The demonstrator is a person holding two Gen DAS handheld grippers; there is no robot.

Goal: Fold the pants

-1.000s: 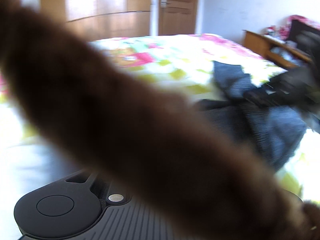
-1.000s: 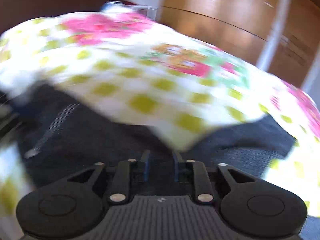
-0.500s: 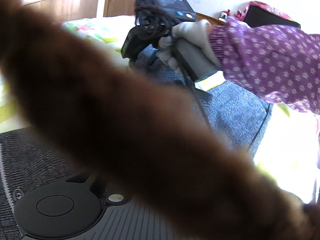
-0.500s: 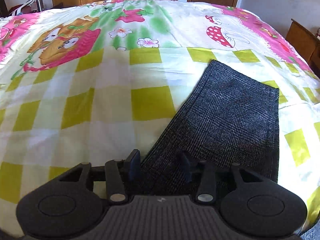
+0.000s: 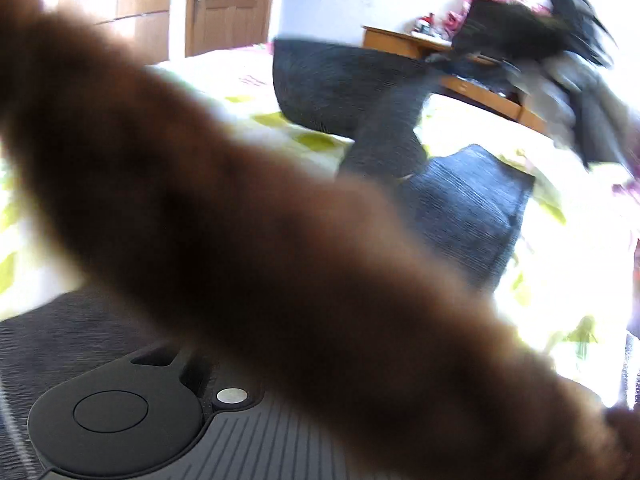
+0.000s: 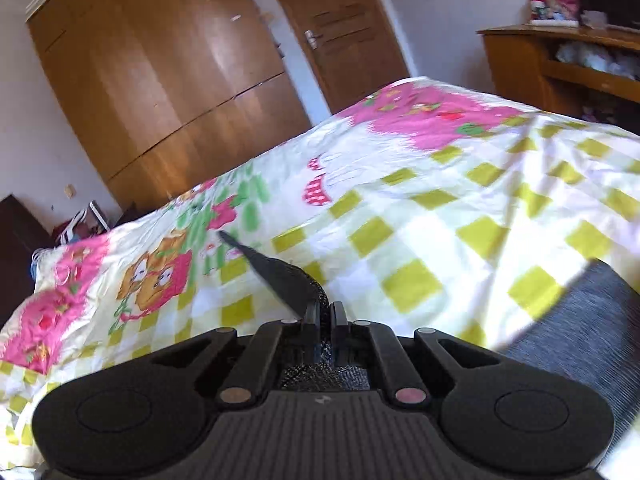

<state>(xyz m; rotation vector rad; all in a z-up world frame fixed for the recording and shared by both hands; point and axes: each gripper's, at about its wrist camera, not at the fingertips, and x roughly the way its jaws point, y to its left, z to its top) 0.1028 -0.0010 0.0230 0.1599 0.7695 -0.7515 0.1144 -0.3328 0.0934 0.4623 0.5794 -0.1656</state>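
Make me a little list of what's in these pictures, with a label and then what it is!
surface: bed with a checked cartoon sheet
clothing: dark grey pants, partly lifted off the bed
right tool: shut on a fold of the pants
left tool: fingers hidden behind a blurry brown shape
background: wooden wardrobe, door, wooden desk
fold: not finished yet

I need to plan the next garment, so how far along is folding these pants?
Done: no finished fold shows. In hand: the right hand-held gripper is shut on a bunch of the pants, lifting one end above the bed; a brown blur hides the left hand-held gripper's fingers. Left: lay the lifted end over the rest and smooth it.
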